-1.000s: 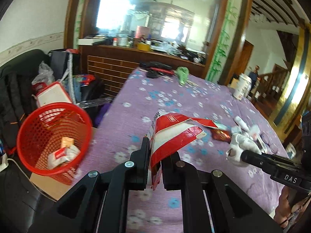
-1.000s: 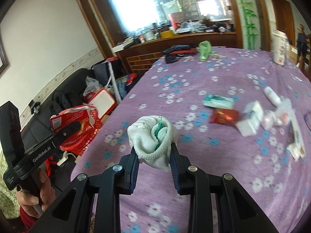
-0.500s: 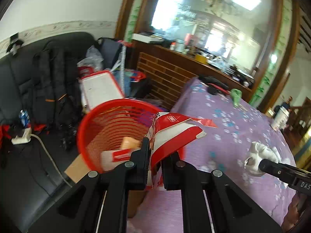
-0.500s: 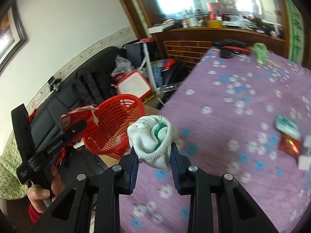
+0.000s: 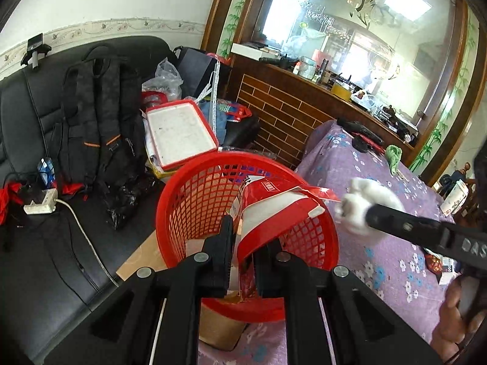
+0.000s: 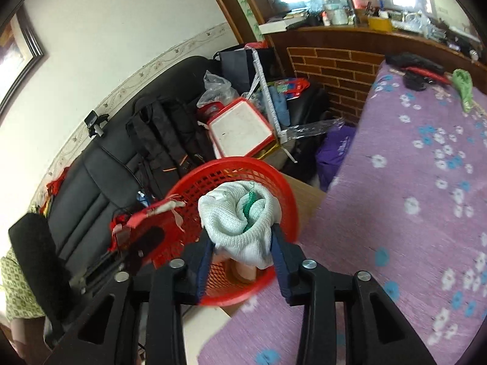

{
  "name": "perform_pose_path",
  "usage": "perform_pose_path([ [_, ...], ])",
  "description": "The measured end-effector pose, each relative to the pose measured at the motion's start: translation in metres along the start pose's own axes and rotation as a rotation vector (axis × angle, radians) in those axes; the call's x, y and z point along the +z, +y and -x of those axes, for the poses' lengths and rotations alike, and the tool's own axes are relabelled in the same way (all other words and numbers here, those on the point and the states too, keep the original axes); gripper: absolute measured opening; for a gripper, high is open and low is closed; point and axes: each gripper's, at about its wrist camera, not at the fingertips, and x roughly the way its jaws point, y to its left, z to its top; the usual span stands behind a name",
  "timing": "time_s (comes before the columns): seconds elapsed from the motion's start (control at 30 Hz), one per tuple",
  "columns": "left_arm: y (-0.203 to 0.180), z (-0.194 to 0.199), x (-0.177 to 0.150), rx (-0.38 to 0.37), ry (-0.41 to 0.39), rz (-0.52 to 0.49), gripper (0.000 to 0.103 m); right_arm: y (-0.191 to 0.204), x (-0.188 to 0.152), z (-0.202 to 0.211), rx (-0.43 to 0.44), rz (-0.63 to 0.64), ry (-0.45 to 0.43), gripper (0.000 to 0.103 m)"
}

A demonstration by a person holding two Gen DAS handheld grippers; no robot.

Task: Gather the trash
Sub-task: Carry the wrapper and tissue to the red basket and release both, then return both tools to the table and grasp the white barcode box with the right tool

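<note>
My left gripper (image 5: 245,243) is shut on a torn red and white wrapper (image 5: 274,210) and holds it over the red mesh basket (image 5: 194,200). My right gripper (image 6: 240,243) is shut on a crumpled white cloth with green inside (image 6: 237,213), held above the same basket (image 6: 283,188). In the left wrist view the cloth (image 5: 362,203) hangs just right of the basket rim. In the right wrist view the left gripper (image 6: 149,237) and its wrapper (image 6: 152,213) are at the basket's left rim.
The basket stands on a cardboard box (image 5: 219,328) between a black sofa (image 5: 39,273) and the purple flowered table (image 6: 411,213). A black backpack (image 5: 100,127), a red-rimmed white tray (image 5: 179,133) and bags lie behind. More litter (image 5: 435,267) lies on the table.
Both grippers have swung left from over the table to over the red basket, each still holding its item. The basket now fills the middle of both views.
</note>
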Motion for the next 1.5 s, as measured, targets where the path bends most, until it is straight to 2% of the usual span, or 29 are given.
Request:
perform_pose_path([
  [0.07, 0.001, -0.001, 0.002, 0.0, -0.004, 0.004, 0.034, 0.0, 0.003, -0.004, -0.014, -0.003, -0.003, 0.044],
  [0.1, 0.001, 0.0, 0.003, 0.004, -0.012, 0.008, 0.048, -0.001, 0.003, -0.002, -0.013, -0.007, -0.007, 0.044],
  [0.13, 0.001, 0.002, 0.003, 0.009, -0.024, 0.007, 0.051, -0.003, 0.003, 0.0, -0.006, -0.009, -0.011, 0.044],
  [0.33, -0.008, 0.005, -0.001, -0.016, -0.023, -0.003, 0.052, -0.017, -0.014, 0.032, -0.028, -0.007, -0.048, 0.047],
  [0.47, -0.029, 0.009, -0.01, -0.044, -0.017, -0.041, 0.056, -0.033, -0.031, 0.054, -0.055, -0.026, -0.054, 0.047],
  [0.77, -0.107, 0.008, -0.032, -0.129, 0.028, -0.178, 0.058, -0.089, -0.073, 0.111, -0.131, -0.116, -0.081, 0.047],
  [1.0, -0.165, 0.007, -0.057, -0.181, 0.078, -0.278, 0.059, -0.148, -0.107, 0.171, -0.181, -0.22, -0.149, 0.049],
  [1.17, -0.201, 0.007, -0.073, -0.212, 0.111, -0.349, 0.059, -0.191, -0.134, 0.219, -0.248, -0.309, -0.213, 0.054],
  [1.27, -0.224, 0.009, -0.082, -0.235, 0.128, -0.389, 0.059, -0.228, -0.149, 0.259, -0.32, -0.389, -0.275, 0.057],
  [1.33, -0.238, 0.012, -0.088, -0.246, 0.13, -0.421, 0.06, -0.251, -0.158, 0.283, -0.402, -0.426, -0.306, 0.06],
  [1.4, -0.252, 0.013, -0.094, -0.256, 0.133, -0.451, 0.061, -0.272, -0.162, 0.298, -0.49, -0.437, -0.293, 0.066],
  [1.5, -0.27, 0.015, -0.102, -0.27, 0.143, -0.482, 0.061, -0.303, -0.17, 0.311, -0.656, -0.445, -0.271, 0.066],
])
